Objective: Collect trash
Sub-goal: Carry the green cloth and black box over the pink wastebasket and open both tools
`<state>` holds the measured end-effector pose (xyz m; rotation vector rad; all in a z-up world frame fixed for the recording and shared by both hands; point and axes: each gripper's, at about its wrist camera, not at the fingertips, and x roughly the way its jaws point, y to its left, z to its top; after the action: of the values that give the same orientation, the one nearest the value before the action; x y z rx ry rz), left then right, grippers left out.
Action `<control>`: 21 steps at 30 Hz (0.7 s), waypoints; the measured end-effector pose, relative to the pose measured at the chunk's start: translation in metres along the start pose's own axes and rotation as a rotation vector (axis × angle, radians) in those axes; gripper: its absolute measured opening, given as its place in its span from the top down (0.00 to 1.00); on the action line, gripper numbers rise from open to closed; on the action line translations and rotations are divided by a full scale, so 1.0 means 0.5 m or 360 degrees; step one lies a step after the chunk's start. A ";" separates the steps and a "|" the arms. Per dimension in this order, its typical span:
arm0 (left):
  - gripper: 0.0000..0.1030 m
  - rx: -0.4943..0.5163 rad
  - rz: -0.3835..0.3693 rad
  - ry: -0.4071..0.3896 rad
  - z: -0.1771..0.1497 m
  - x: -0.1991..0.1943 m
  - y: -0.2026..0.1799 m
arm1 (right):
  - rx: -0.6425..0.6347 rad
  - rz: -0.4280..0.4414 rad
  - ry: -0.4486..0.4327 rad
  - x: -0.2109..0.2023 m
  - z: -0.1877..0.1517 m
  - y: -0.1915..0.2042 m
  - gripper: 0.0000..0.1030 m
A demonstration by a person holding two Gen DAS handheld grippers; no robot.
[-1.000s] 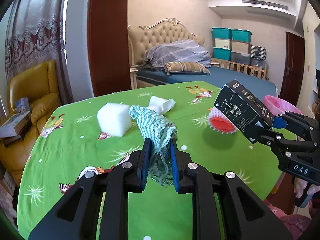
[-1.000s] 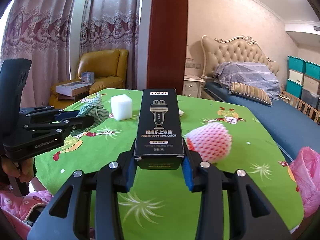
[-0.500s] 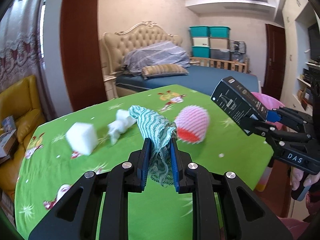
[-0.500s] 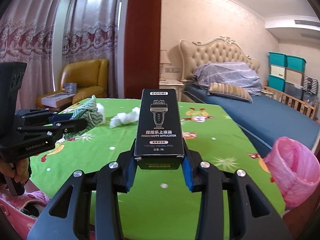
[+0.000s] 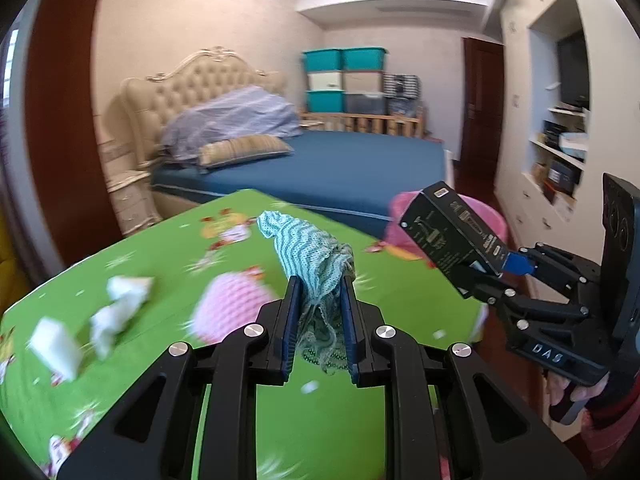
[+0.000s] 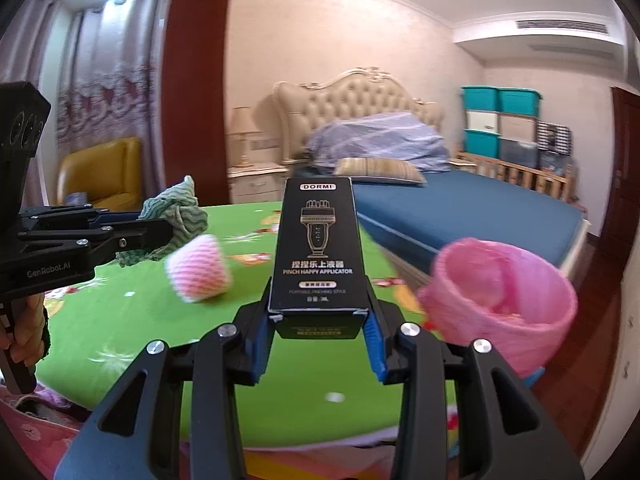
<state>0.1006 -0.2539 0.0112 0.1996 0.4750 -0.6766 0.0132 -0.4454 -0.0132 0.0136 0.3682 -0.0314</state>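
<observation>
left wrist view – left claw (image 5: 320,300) clenched on teal cloth (image 5: 310,248), right claw (image 5: 486,276) level, gripping black box (image 5: 448,232).

Home bedroom: tufted-headboard bed (image 6: 460,204); beside it, nightstand with lamp (image 6: 240,140); beyond it, stacked storage bins (image 6: 500,124); curtains (image 6: 100,92).

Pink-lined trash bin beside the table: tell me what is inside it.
The pink-lined trash bin shows crumpled pink liner and a blurred yellowish scrap near its bottom. Anything deeper is hidden by the liner's folds.
</observation>
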 end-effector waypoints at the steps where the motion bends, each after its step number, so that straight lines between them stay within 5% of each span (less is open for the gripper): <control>1: 0.82 0.0016 -0.0032 0.0008 0.010 0.017 -0.016 | 0.0012 -0.0035 -0.0003 -0.003 -0.001 -0.019 0.63; 10: 0.81 0.0056 -0.0290 0.0119 0.087 0.162 -0.125 | 0.0201 -0.0343 0.0066 -0.003 -0.019 -0.237 0.63; 21: 0.81 0.0111 -0.0387 0.0254 0.177 0.352 -0.272 | 0.0304 -0.0497 0.0105 0.054 0.009 -0.402 0.63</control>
<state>0.1644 -0.4844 0.0004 0.2655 0.6359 -0.9202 0.0333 -0.6469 -0.0200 0.1460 0.4297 -0.3754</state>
